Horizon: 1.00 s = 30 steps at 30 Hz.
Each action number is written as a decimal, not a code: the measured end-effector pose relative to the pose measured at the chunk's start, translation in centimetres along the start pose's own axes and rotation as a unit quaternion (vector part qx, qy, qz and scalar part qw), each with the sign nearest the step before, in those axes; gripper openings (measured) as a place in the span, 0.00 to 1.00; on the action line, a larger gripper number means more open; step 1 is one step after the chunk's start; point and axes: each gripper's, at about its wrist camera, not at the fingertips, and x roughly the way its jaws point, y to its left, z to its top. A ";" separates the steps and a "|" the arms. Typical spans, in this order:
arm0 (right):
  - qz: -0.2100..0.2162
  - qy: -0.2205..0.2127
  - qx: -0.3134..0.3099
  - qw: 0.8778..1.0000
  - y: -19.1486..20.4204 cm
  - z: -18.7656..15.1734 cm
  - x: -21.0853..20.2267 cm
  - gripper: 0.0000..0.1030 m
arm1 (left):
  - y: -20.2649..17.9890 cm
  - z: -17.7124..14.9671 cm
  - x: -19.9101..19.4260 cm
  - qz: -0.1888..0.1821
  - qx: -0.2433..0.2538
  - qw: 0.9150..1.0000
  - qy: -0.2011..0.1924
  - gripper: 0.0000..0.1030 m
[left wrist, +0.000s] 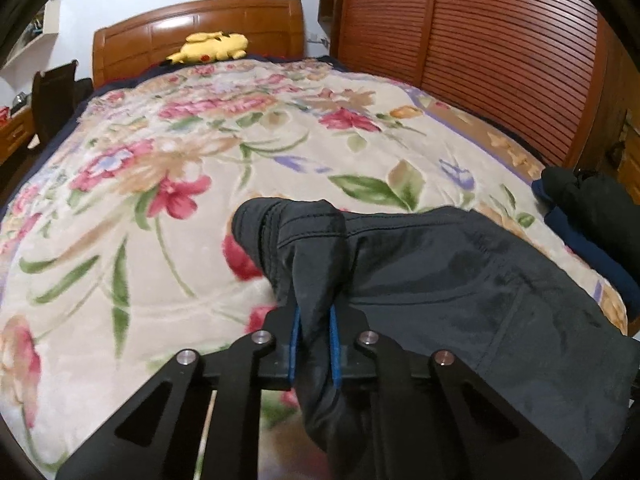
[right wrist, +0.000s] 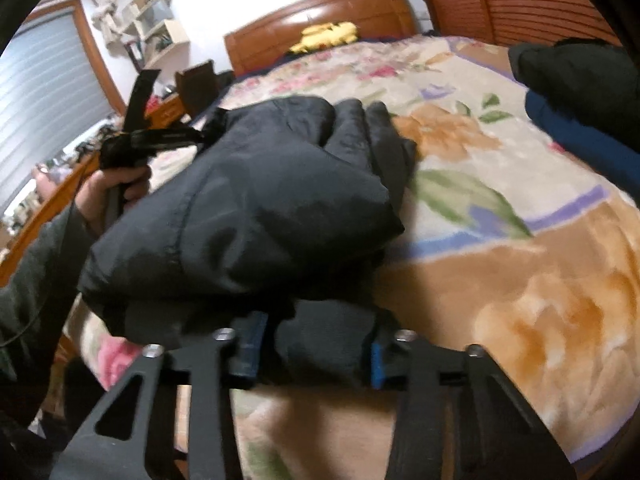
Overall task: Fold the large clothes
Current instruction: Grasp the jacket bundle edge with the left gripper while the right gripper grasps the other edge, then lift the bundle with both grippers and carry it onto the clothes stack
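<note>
A large black garment (left wrist: 460, 280) lies bunched on the floral bedspread (left wrist: 180, 160) near the bed's front right. My left gripper (left wrist: 314, 308) is shut on a fold of the black garment, with cloth draped over its fingertips. In the right wrist view the garment (right wrist: 260, 200) is a thick mound. My right gripper (right wrist: 316, 344) has its blue-padded jaws set wide around a thick fold of the garment. The left gripper (right wrist: 200, 134) also shows there, held in a hand at the garment's far left edge.
A pile of black and navy folded clothes (left wrist: 592, 216) sits at the bed's right edge, also in the right wrist view (right wrist: 580, 92). A yellow plush toy (left wrist: 208, 46) lies by the wooden headboard (left wrist: 200, 24). A slatted wooden wardrobe (left wrist: 460, 40) stands right of the bed.
</note>
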 end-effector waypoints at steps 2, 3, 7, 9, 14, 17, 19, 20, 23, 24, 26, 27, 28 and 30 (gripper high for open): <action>0.008 -0.009 -0.005 1.000 0.3 0.4 -0.6 0.24 | -0.3 0.4 -1.2 0.005 0.001 1.000 -0.011 0.06; 0.007 -0.013 -0.010 1.000 0.5 0.6 -0.8 0.24 | -0.4 0.5 -1.8 0.007 0.001 1.000 -0.016 0.06; 0.010 -0.035 -0.014 0.999 1.1 1.3 -1.6 0.21 | -1.6 1.1 -4.1 0.019 0.010 0.999 -0.035 0.06; 0.010 -0.045 -0.016 0.999 1.3 1.7 -2.1 0.20 | -2.2 1.3 -5.0 0.024 0.011 0.999 -0.042 0.06; 0.000 -0.063 -0.019 0.998 1.3 2.3 -2.9 0.19 | -3.5 1.4 -6.3 0.036 0.017 0.998 -0.055 0.06; -0.004 -0.072 -0.028 0.997 1.4 2.6 -3.5 0.18 | -4.1 1.5 -6.8 0.037 0.015 0.997 -0.064 0.06; -0.011 -0.079 -0.037 0.996 1.5 2.8 -4.1 0.17 | -4.6 1.6 -7.2 0.039 0.020 0.997 -0.069 0.05; -0.018 -0.085 -0.047 0.995 1.7 3.2 -4.5 0.17 | -4.9 1.8 -7.3 0.039 0.021 0.997 -0.071 0.06; -0.033 -0.092 -0.075 0.992 2.1 4.3 -5.4 0.16 | -6.0 2.8 -7.5 0.037 0.026 0.996 -0.074 0.06; -0.039 -0.094 -0.082 0.991 2.1 4.6 -5.6 0.16 | -6.4 3.2 -7.5 0.038 0.028 0.996 -0.076 0.06; -0.049 -0.099 -0.094 0.989 1.8 5.4 -6.3 0.15 | -7.4 3.9 -7.6 0.040 0.033 0.995 -0.082 0.05; -0.054 -0.099 -0.099 0.989 1.6 5.7 -6.5 0.15 | -8.3 4.4 -7.6 0.039 0.039 0.995 -0.087 0.05; -0.062 -0.102 -0.104 0.987 1.1 6.3 -6.8 0.15 | -9.0 4.9 -7.5 0.040 0.044 0.994 -0.090 0.05; -0.078 -0.106 -0.116 0.985 0.4 7.2 -7.3 0.14 | -10.3 5.7 -7.6 0.039 0.051 0.993 -0.096 0.05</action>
